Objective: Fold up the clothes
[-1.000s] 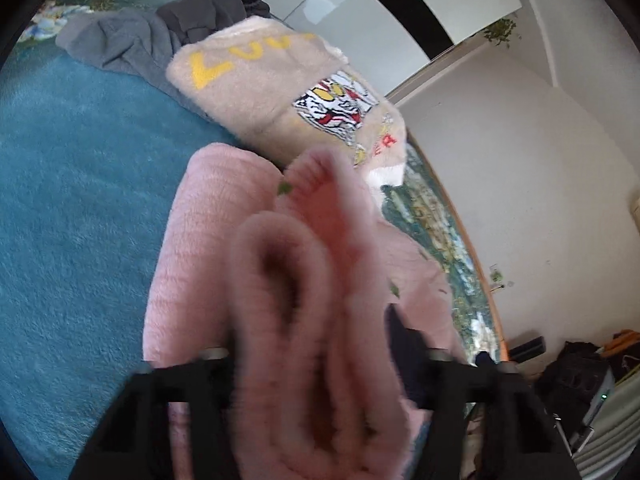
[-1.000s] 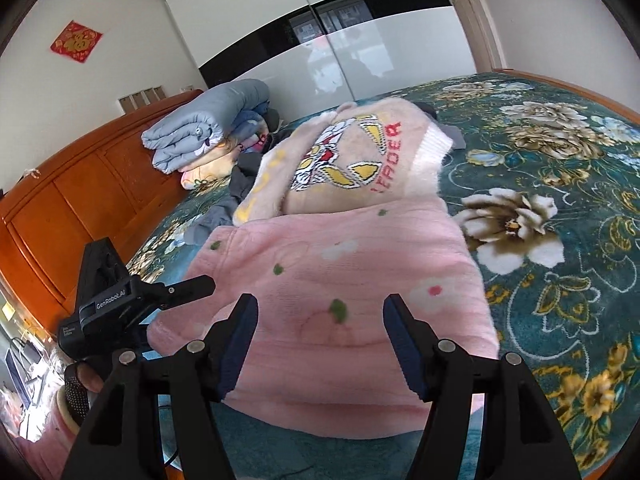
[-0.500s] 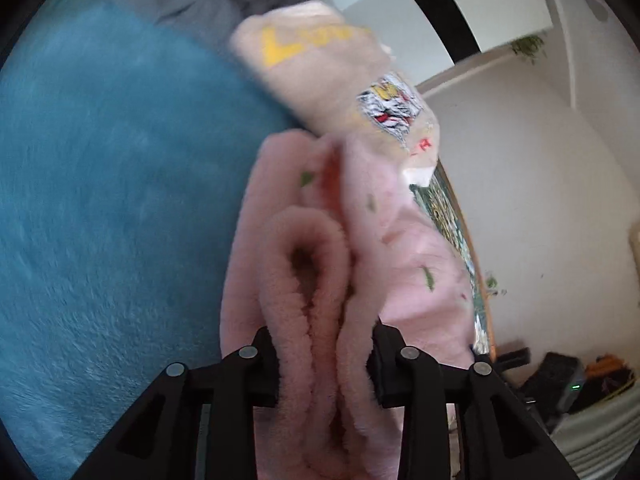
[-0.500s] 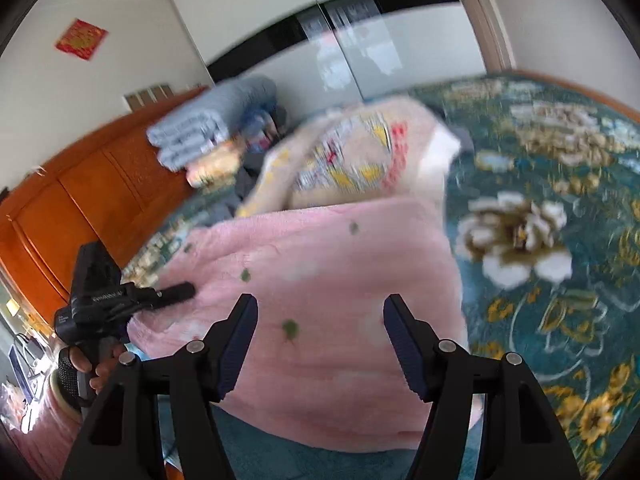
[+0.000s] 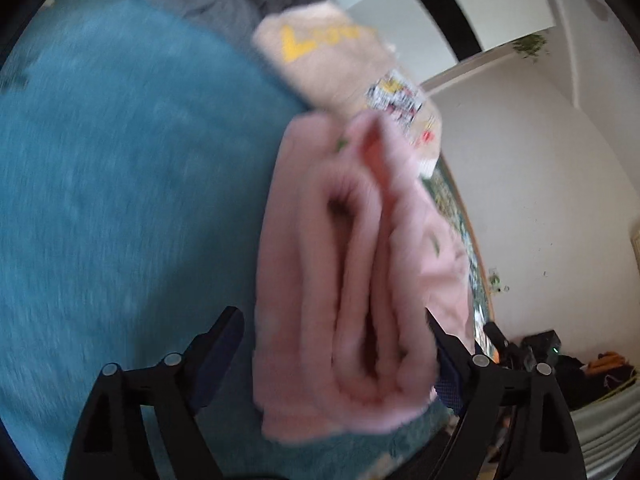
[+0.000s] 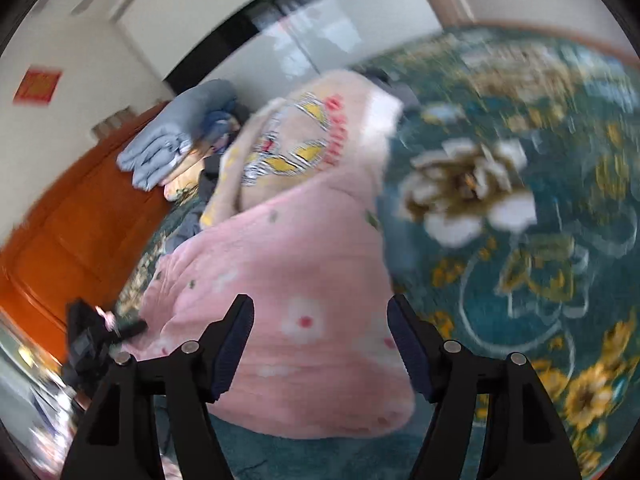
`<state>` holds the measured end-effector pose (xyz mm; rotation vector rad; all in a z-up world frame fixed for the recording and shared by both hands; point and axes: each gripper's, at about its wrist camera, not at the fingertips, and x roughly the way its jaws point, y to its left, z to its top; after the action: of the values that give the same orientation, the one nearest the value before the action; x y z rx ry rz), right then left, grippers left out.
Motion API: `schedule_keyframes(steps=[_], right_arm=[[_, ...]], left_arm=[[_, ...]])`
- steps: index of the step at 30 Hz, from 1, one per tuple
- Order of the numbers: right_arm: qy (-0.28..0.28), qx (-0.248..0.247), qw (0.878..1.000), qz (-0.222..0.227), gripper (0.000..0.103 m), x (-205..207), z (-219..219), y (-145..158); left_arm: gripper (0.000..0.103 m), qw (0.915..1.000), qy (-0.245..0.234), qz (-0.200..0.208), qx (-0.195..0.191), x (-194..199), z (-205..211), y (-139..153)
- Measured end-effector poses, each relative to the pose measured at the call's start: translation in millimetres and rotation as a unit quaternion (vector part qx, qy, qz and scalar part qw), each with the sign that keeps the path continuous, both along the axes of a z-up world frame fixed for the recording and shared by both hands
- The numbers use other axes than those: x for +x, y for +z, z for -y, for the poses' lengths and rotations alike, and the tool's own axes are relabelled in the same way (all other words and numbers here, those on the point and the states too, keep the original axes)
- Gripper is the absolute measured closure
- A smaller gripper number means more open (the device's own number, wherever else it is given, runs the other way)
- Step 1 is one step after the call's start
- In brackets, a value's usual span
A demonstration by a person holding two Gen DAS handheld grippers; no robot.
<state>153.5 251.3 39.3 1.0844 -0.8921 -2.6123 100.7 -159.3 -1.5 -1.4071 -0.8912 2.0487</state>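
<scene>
A folded pink fleece garment (image 5: pixel 352 240) with small flower dots lies on the bed, its thick layered edge facing the left wrist camera. My left gripper (image 5: pixel 332 320) is open, its fingers spread on either side of that edge; the right finger is at the fabric. From the right wrist view the pink garment (image 6: pixel 288 260) spreads out flat, and my right gripper (image 6: pixel 320 304) hovers open over its near end with nothing held. The left gripper (image 6: pixel 100 336) shows at the garment's far left edge. The frames are blurred.
A beige sweater (image 6: pixel 296 152) with a cartoon print lies just behind the pink garment, also seen as the beige sweater (image 5: pixel 320 64). Grey clothes (image 5: pixel 224 0) lie beyond it. A teal blanket (image 5: pixel 120 160), a floral bedspread (image 6: pixel 520 240), a folded grey quilt (image 6: pixel 172 136) and a wooden headboard (image 6: pixel 60 220) surround them.
The left gripper was shut on the pink garment's folded edge half a second ago and has now opened, letting it go. The right gripper stayed open and swung slightly.
</scene>
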Motion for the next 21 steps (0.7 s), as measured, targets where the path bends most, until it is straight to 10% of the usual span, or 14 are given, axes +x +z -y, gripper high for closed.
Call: schedule_keyframes(steps=[7, 21], right_arm=[[0.013, -0.090, 0.996, 0.013, 0.032, -10, -17, -25], [0.064, -0.124, 0.989, 0.041, 0.032, -66, -19, -49]], left_arm=[[0.000, 0.9979, 0.032, -0.039, -0.041, 26, 26, 34], [0.000, 0.9991, 0.037, -0.023, 0.003, -38, -25, -8]])
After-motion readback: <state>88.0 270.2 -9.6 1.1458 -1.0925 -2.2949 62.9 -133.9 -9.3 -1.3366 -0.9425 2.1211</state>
